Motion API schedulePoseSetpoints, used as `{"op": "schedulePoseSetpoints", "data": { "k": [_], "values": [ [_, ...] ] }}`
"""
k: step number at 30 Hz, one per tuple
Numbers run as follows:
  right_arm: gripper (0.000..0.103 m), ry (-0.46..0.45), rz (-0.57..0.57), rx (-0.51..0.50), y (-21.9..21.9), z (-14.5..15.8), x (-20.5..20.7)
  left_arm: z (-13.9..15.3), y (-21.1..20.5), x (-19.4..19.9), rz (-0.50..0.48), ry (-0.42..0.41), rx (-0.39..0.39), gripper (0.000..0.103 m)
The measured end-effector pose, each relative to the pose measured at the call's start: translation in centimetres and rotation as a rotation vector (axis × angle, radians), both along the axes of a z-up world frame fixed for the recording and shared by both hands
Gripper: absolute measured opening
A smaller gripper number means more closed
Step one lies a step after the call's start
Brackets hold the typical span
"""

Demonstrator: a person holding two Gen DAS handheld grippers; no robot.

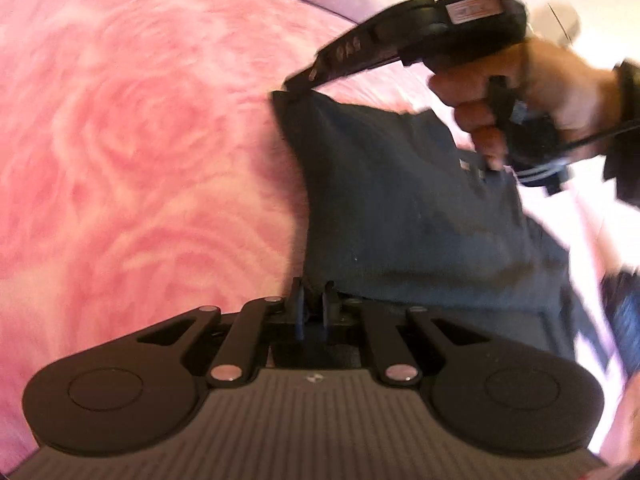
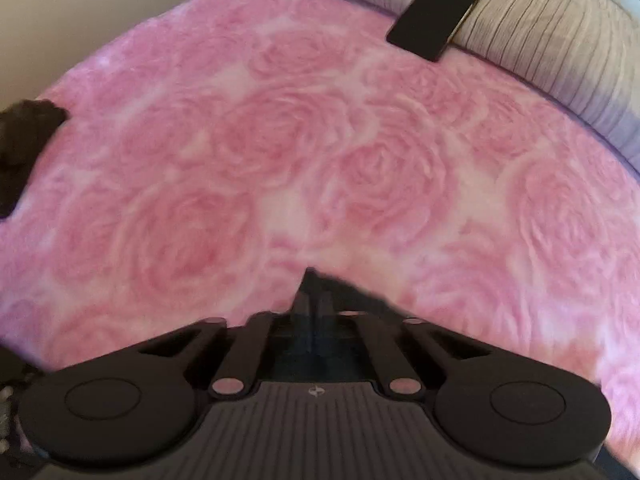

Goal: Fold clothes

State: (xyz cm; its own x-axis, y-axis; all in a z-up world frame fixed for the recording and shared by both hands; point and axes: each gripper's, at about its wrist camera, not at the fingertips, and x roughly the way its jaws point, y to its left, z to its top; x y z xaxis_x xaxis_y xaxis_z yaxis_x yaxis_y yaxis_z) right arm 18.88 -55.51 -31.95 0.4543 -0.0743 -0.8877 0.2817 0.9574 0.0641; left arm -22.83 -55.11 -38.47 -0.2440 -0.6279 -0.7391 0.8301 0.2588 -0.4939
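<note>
You have the dark garment [image 1: 400,208] stretched between both tools above the pink rose blanket [image 1: 120,160]. Your left gripper [image 1: 314,304] has its jaws pressed together on the near edge of the cloth, at six o'clock in the left wrist view. Your right gripper [image 1: 294,82] pinches the far corner at about one o'clock, jaws closed on the fabric, with your right hand [image 1: 500,100] wrapped round the handle. In the right wrist view the same closed tips [image 2: 314,300] show only a small dark tongue of cloth poking out beyond them, so that bite looks shallow.

That is the main risk, as I judge it: the right corner could slip free if you pull the span tighter or swing fast, and the frames are already blurred. If it goes, the fold collapses into a heap and you must regrip.

Watch the edges too. If the two pinched points are not level, the fold probably lands skewed. The plush blanket may drag at the cloth and bunch it under.

A black phone [image 2: 436,14] lies at one o'clock in the right view, near the grey ribbed bedding [image 2: 560,40]; sweeping the garment that far could knock it. A dark item [image 2: 24,140] lies at nine o'clock; what it is I cannot tell.
</note>
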Motion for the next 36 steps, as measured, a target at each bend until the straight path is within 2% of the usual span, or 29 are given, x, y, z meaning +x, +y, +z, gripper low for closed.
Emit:
{"op": "schedulePoseSetpoints", "data": {
  "k": [4,6,7,8,9,11,13,14,15,16,17,19,22,24,25,28,30,33,36],
  "values": [
    [0.0,-0.116,-0.154,-0.042,-1.9,0.9,0.1,-0.7,0.4,1.7,0.074,0.134,0.009,0.006],
    [0.002,-0.158,-0.178,-0.062,-1.4,1.9,-1.0,-0.8,0.6,2.3,0.09,0.183,0.008,0.006],
    [0.006,-0.165,-0.181,-0.064,-0.8,2.5,-1.6,-0.8,0.7,2.3,0.086,0.186,0.008,0.006],
    [0.02,-0.162,-0.182,-0.057,-0.2,3.0,-2.3,-0.8,0.8,2.3,0.081,0.189,0.008,0.006],
    [0.046,-0.148,-0.166,-0.044,0.7,3.1,-2.8,-0.8,0.9,2.3,0.078,0.193,0.008,0.006],
    [0.079,-0.093,-0.098,-0.023,2.4,2.4,-2.9,-1.0,1.2,2.4,0.084,0.207,0.01,0.005],
    [0.076,-0.023,-0.012,-0.056,3.5,0.9,-2.0,-1.0,1.2,2.2,0.086,0.195,0.004,0.005],
    [0.052,0.012,0.031,-0.073,4.1,0.2,-1.6,-1.0,1.2,2.1,0.086,0.19,0.001,0.005],
    [0.003,0.047,0.045,-0.051,4.0,-0.8,-1.0,-1.0,1.2,2.1,0.087,0.184,-0.002,0.005],
    [0.005,0.056,0.02,-0.003,3.2,-1.5,-0.5,-1.0,1.3,2.0,0.087,0.178,-0.005,0.005],
    [0.002,0.034,-0.012,0.014,2.4,-1.6,-0.3,-1.1,1.3,1.9,0.089,0.174,-0.007,0.005],
    [0.001,-0.026,-0.068,0.011,1.2,-1.4,-0.2,-1.2,1.3,2.0,0.105,0.179,-0.006,0.005],
    [0.001,-0.126,-0.179,0.057,-0.5,-1.3,-1.1,-1.4,1.2,2.1,0.114,0.181,0.004,0.005],
    [0.023,-0.178,-0.271,0.082,-1.6,-0.5,-2.2,-1.0,1.3,2.2,0.108,0.173,0.012,0.006],
    [0.026,-0.203,-0.308,0.084,-1.9,0.3,-3.0,-0.4,1.5,2.4,0.104,0.148,0.015,0.006],
    [0.027,-0.275,-0.381,0.054,-1.7,3.2,-6.5,1.6,2.1,3.0,0.097,0.062,0.012,0.005],
    [0.027,-0.285,-0.412,0.019,-0.5,4.0,-9.6,3.3,2.3,3.1,0.09,0.01,-0.018,0.005],
    [0.029,-0.262,-0.489,0.022,1.4,2.7,-14.9,3.8,0.5,2.2,-0.006,-0.011,-0.065,0.005],
    [0.029,-0.215,-0.647,0.044,1.9,0.0,-20.5,2.3,-2.1,0.3,-0.134,-0.067,-0.047,0.006]
  ]
}}
